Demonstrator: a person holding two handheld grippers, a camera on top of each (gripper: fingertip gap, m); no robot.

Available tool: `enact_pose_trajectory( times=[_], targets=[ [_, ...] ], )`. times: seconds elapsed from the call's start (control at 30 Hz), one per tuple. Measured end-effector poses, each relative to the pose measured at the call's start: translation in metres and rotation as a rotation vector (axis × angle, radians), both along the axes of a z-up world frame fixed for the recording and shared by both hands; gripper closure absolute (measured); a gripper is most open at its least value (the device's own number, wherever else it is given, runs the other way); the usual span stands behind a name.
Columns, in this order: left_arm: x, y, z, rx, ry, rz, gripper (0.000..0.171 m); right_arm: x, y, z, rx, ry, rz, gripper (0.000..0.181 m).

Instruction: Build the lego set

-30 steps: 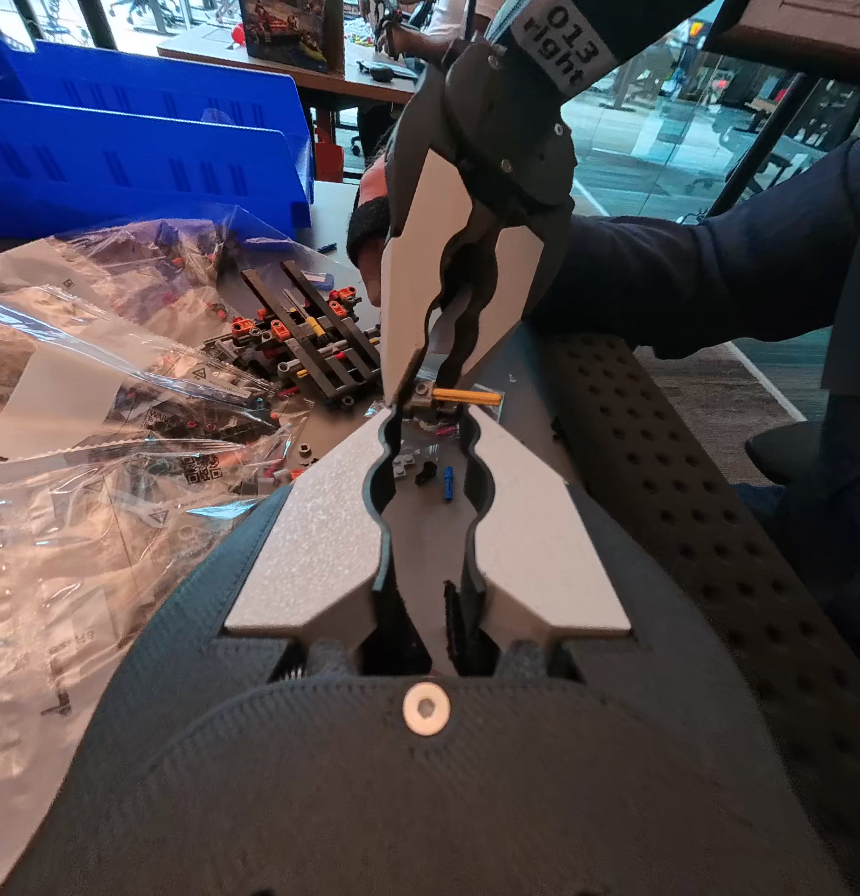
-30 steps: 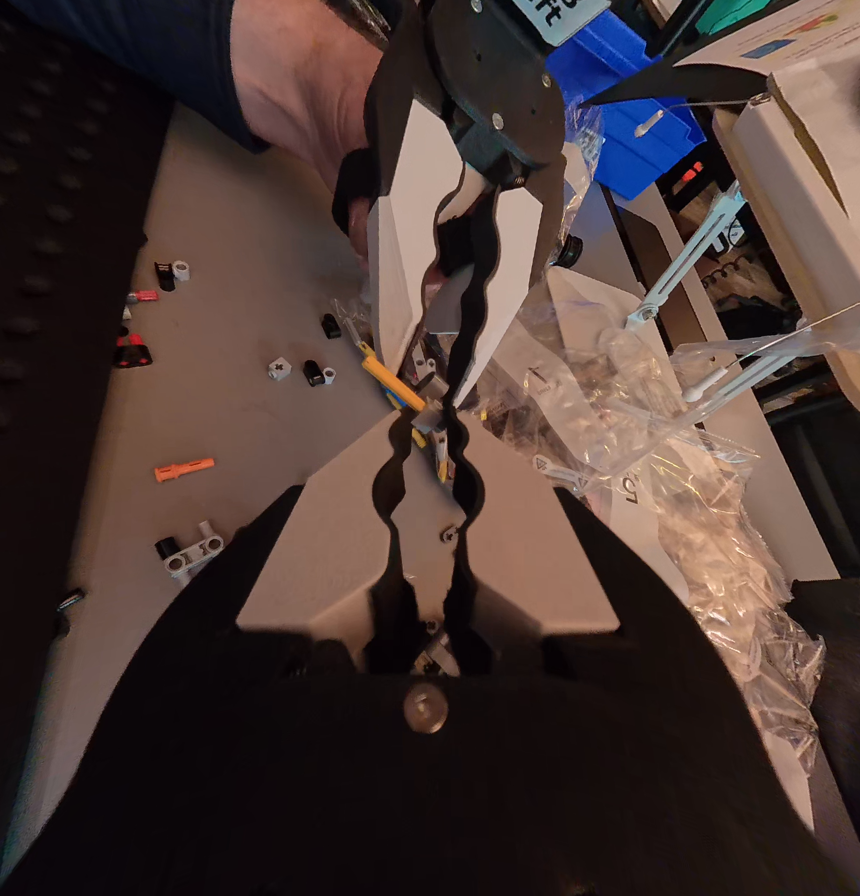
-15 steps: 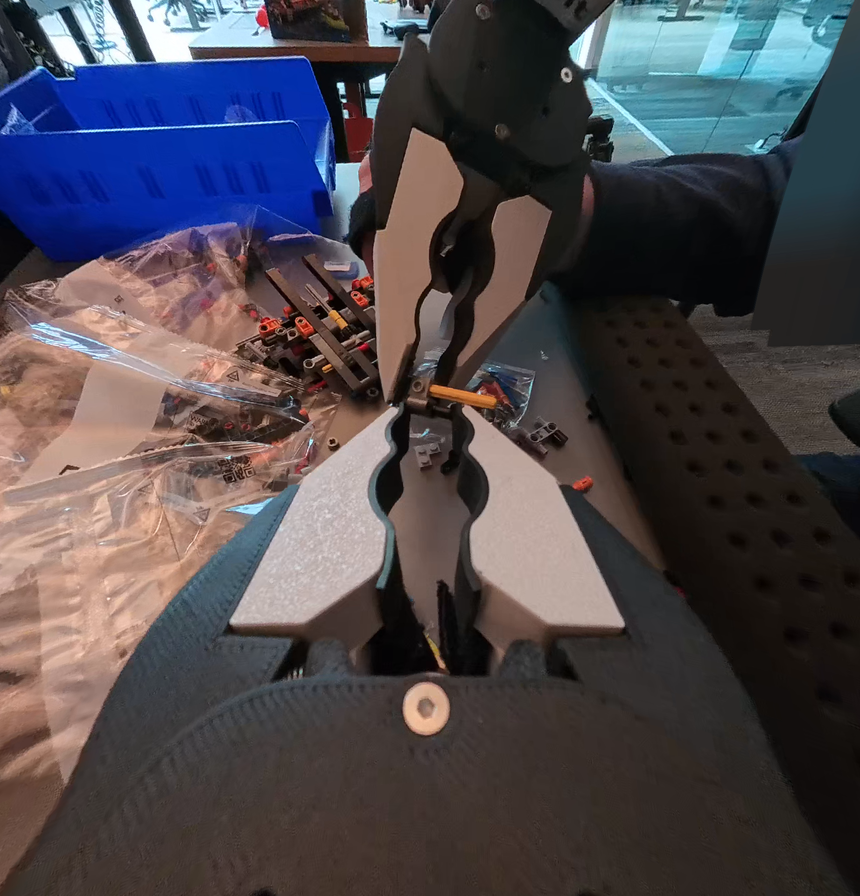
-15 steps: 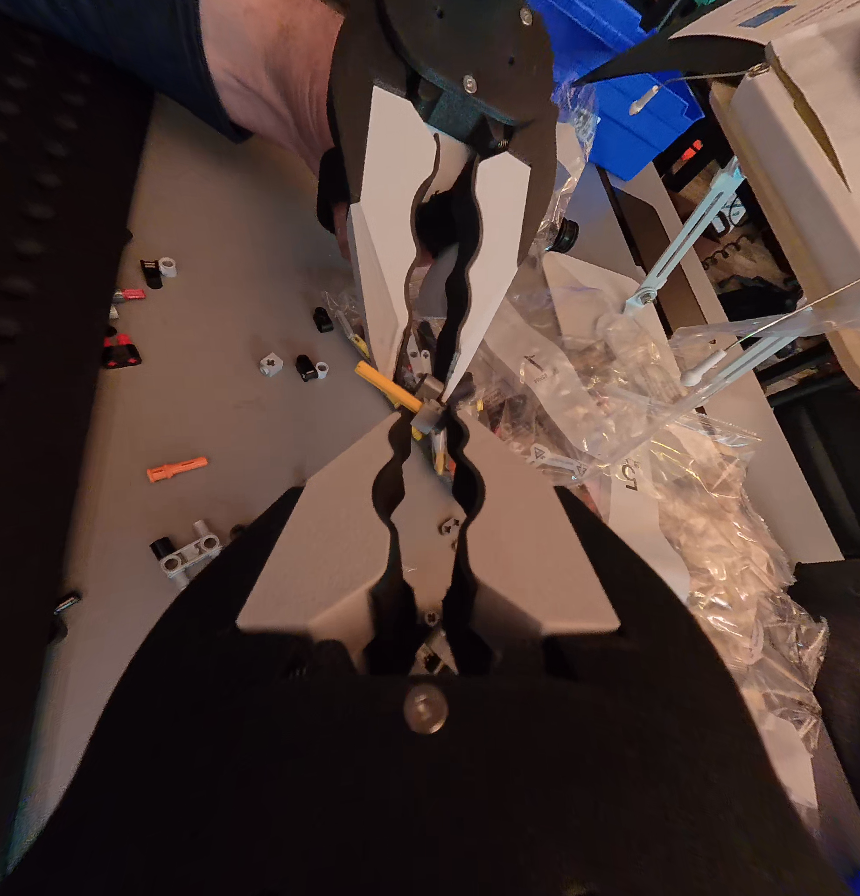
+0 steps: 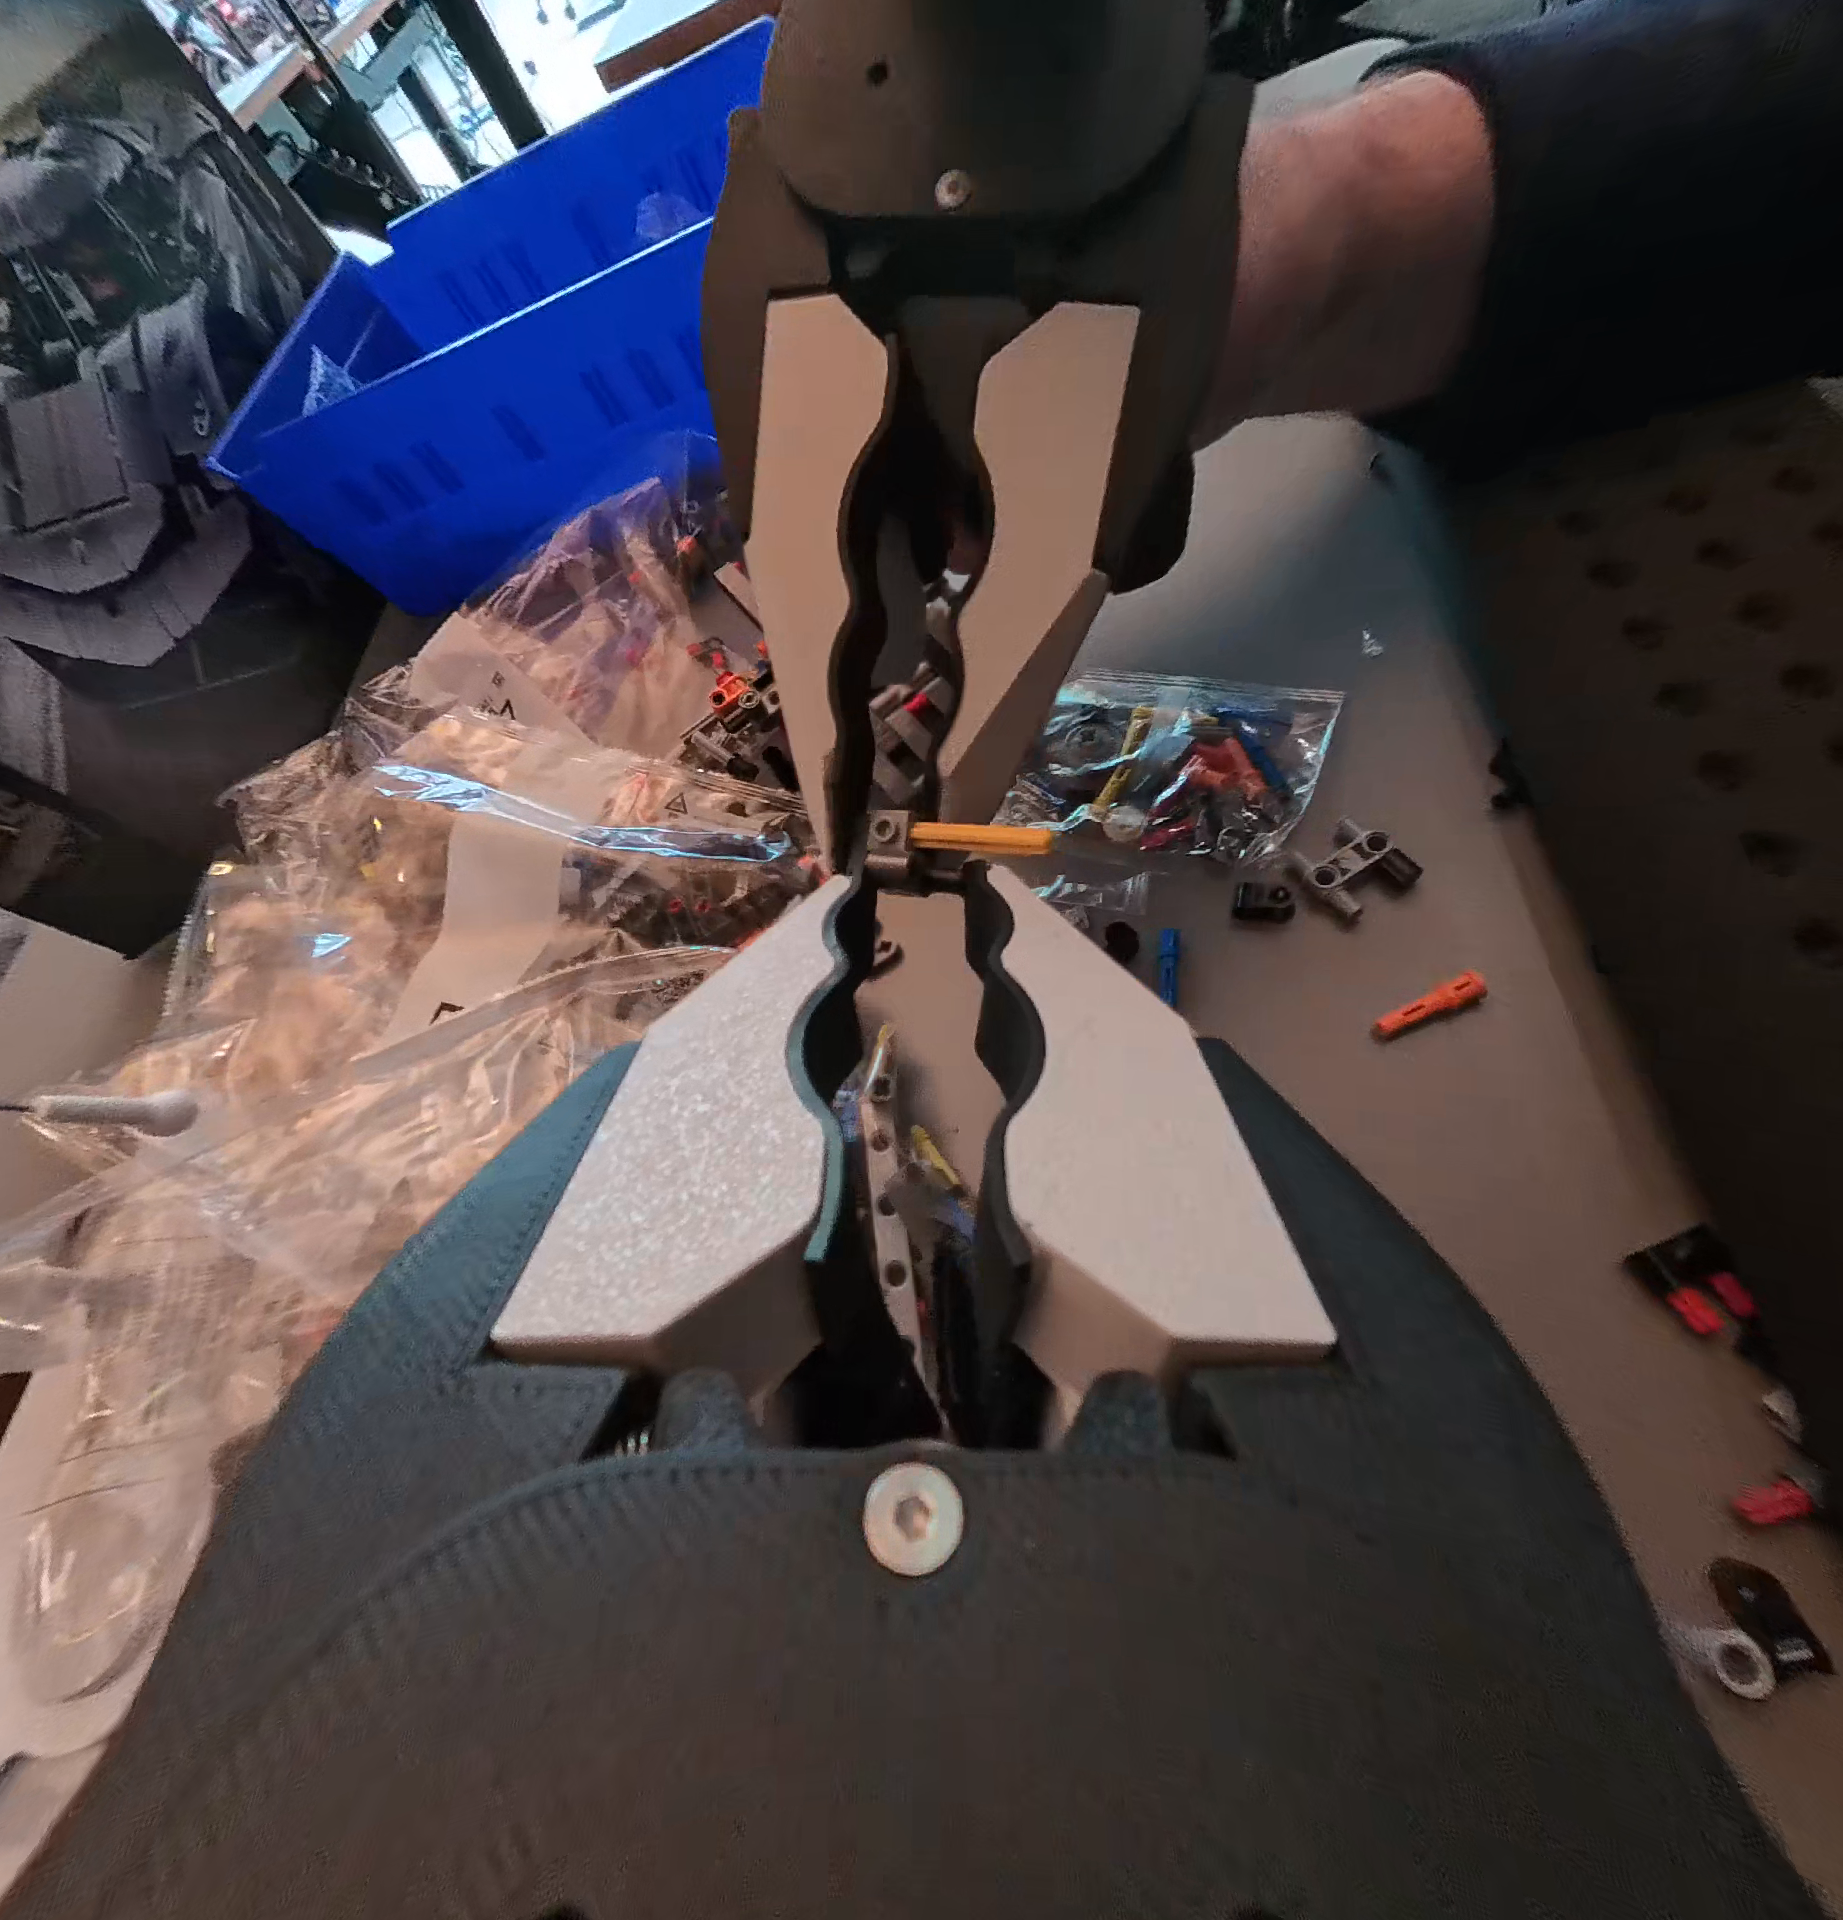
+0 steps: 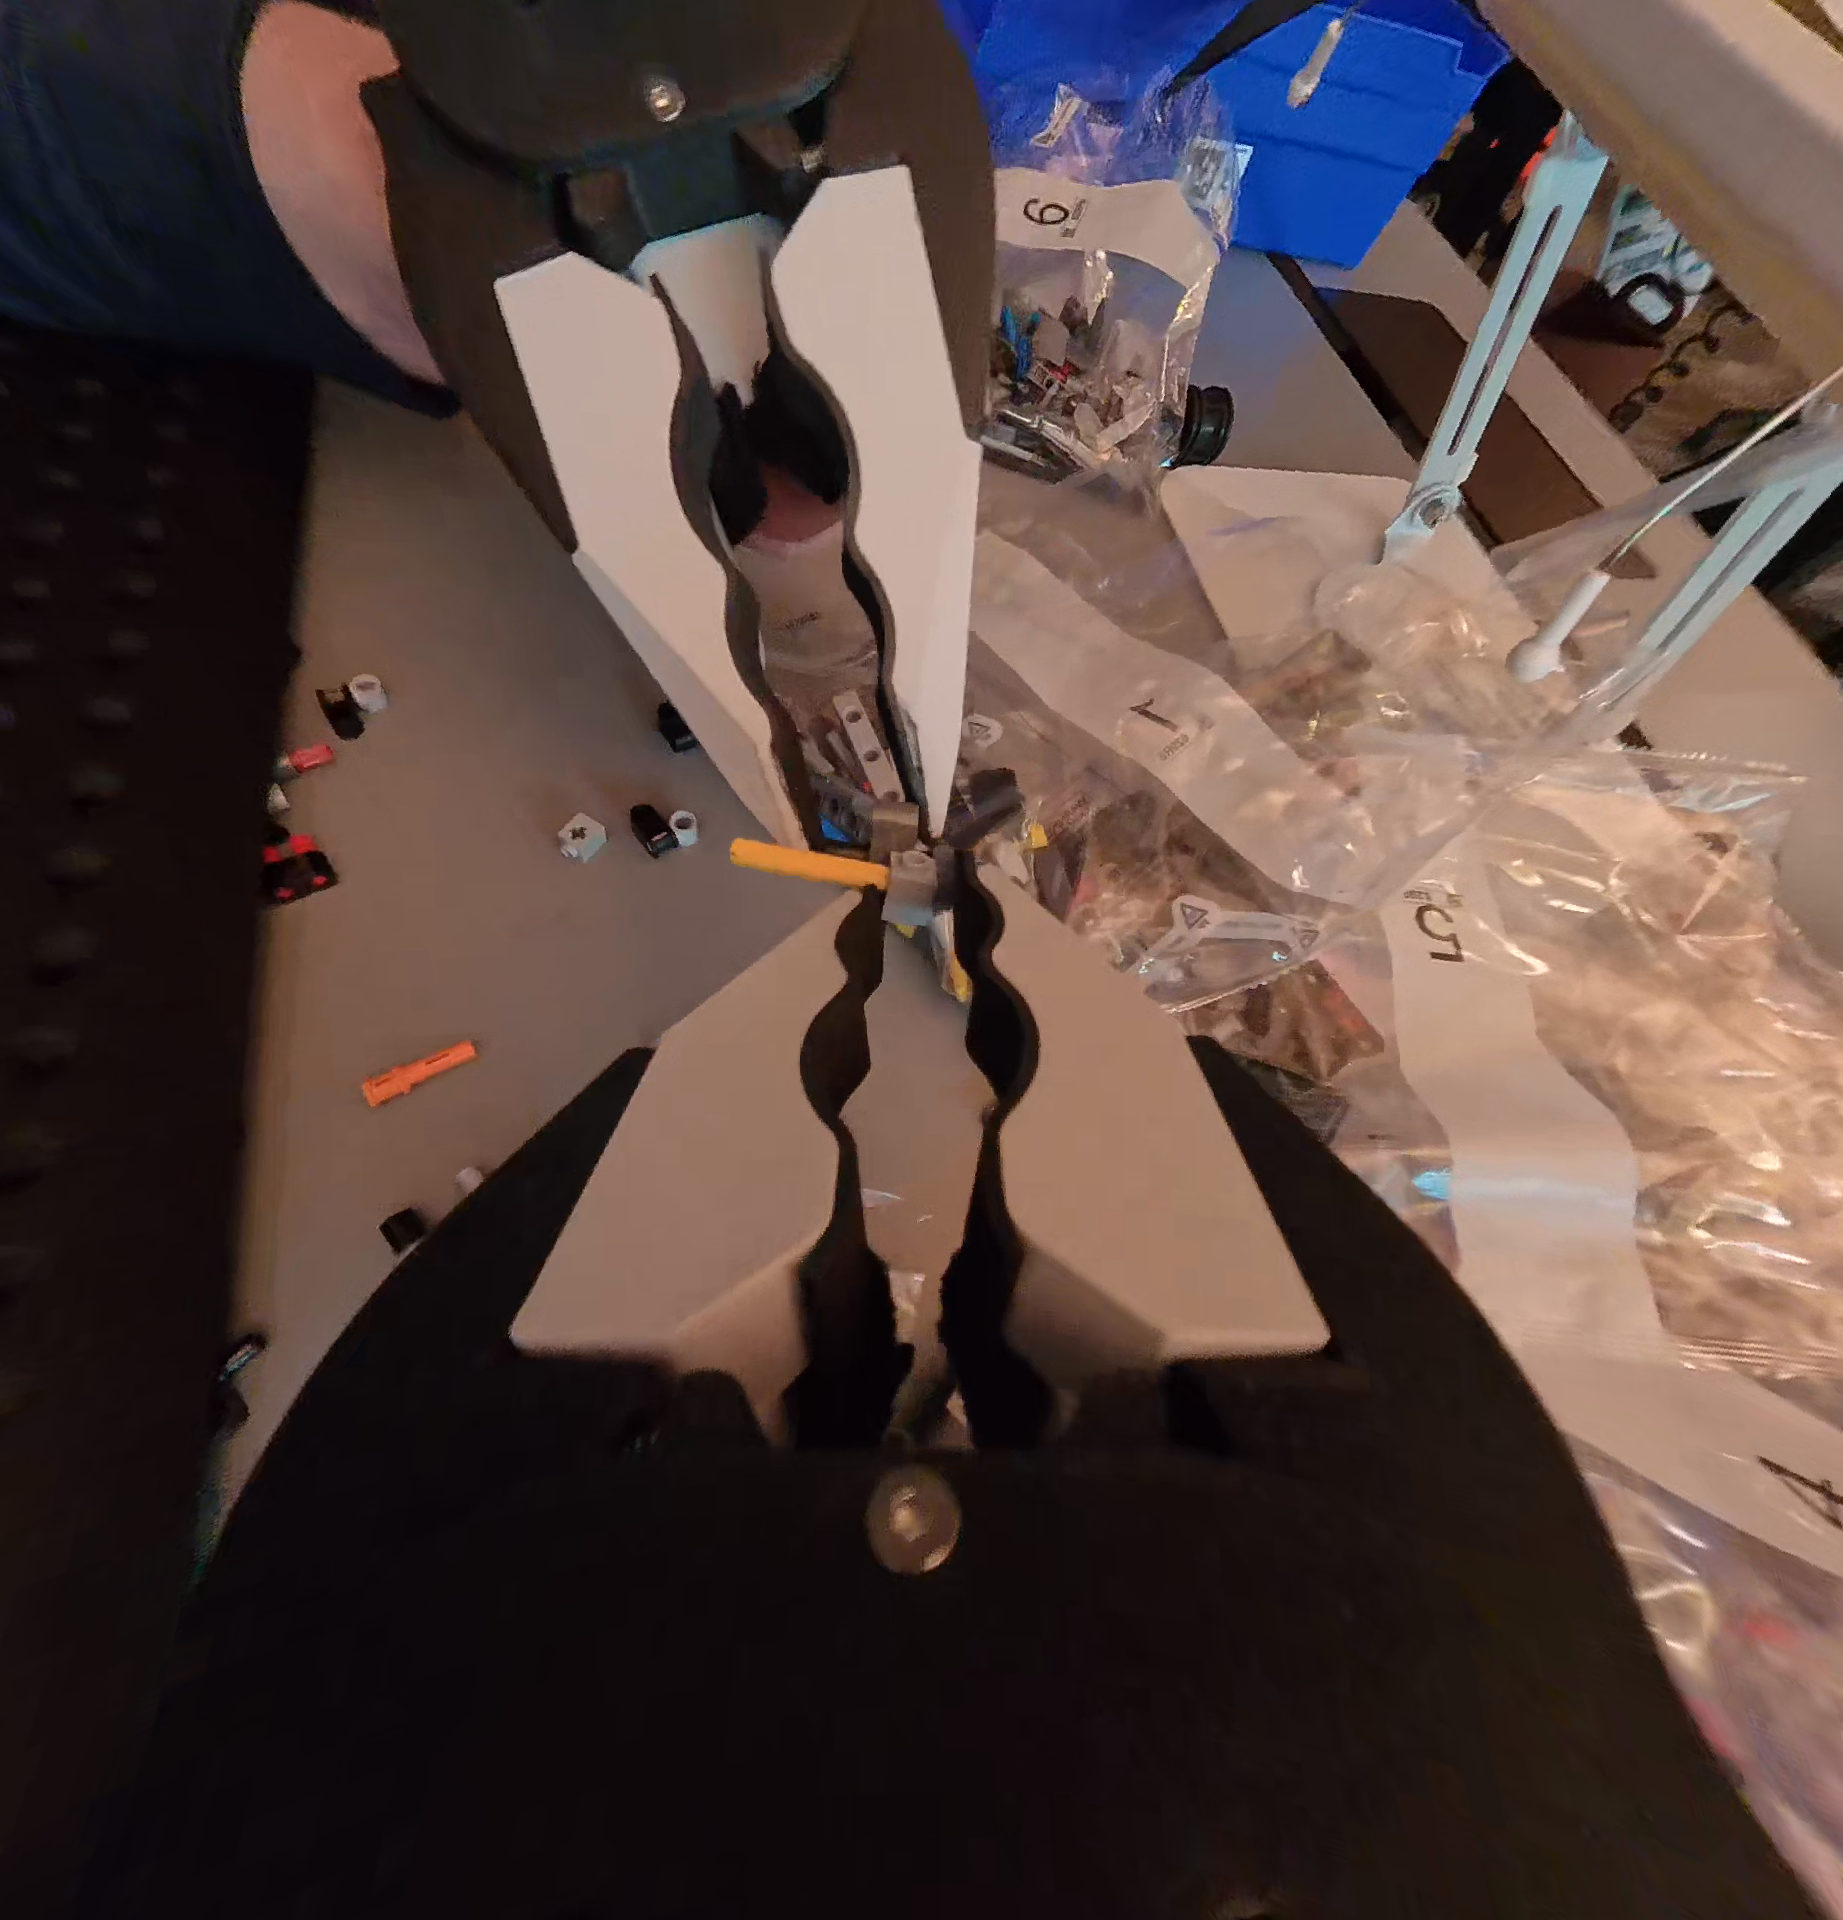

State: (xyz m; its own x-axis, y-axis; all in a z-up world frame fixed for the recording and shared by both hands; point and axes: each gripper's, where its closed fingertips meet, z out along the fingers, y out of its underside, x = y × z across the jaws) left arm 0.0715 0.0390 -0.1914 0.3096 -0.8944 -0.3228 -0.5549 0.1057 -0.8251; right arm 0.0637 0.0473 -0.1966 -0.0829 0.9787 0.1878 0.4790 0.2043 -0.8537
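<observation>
My two grippers meet tip to tip above the grey table. My right gripper is shut on a small light grey connector with a yellow axle sticking out sideways. In the left wrist view the right gripper comes down from the top with the connector and axle. My left gripper is shut on a small dark grey piece that touches the connector's underside. In the right wrist view the left gripper reaches in from the top.
Clear bags of parts cover the left half of the table, and a small zip bag lies to the right. Loose pieces include an orange pin and a grey connector. Blue bins stand behind. A black perforated mat borders the table. Less than 4 cm separates the two grippers' tips.
Both grippers have swung round together and now face each other more squarely. The connector with the yellow axle stays held between their tips, and the axle now lies level.
</observation>
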Motion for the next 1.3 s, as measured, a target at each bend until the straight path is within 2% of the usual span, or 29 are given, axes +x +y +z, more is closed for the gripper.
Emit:
enact_pose_trajectory(
  times=[0.2,0.33,0.5,0.63,0.8,0.93,1.07,1.3],
  targets=[
    [0.001,0.002,0.002,0.142,0.095,0.026,0.157,0.001,0.0,-0.002,-0.192,0.017,0.0,0.173],
    [0.0,0.003,0.001,0.176,0.109,0.019,0.156,0.001,0.001,-0.002,-0.211,0.018,-0.003,0.173],
    [-0.003,0.009,-0.003,0.251,0.174,0.051,0.156,0.003,0.006,-0.003,-0.126,0.0,-0.035,0.172],
    [-0.011,0.019,-0.007,0.313,0.239,0.097,0.155,0.006,0.008,0.006,-0.229,0.062,-0.032,0.172],
    [-0.012,0.024,-0.008,0.387,0.281,0.122,0.156,0.001,0.004,-0.008,-0.342,0.006,-0.04,0.168],
    [-0.009,0.027,-0.005,0.468,0.319,0.148,0.155,-0.001,0.006,-0.006,-0.454,0.032,-0.057,0.166],
    [-0.007,0.029,0.0,0.537,0.343,0.164,0.156,0.0,0.009,-0.003,-0.507,0.061,-0.068,0.177],
    [-0.006,0.03,0.001,0.564,0.367,0.186,0.156,0.002,0.009,-0.005,-0.438,0.029,-0.075,0.181]
  ],
)
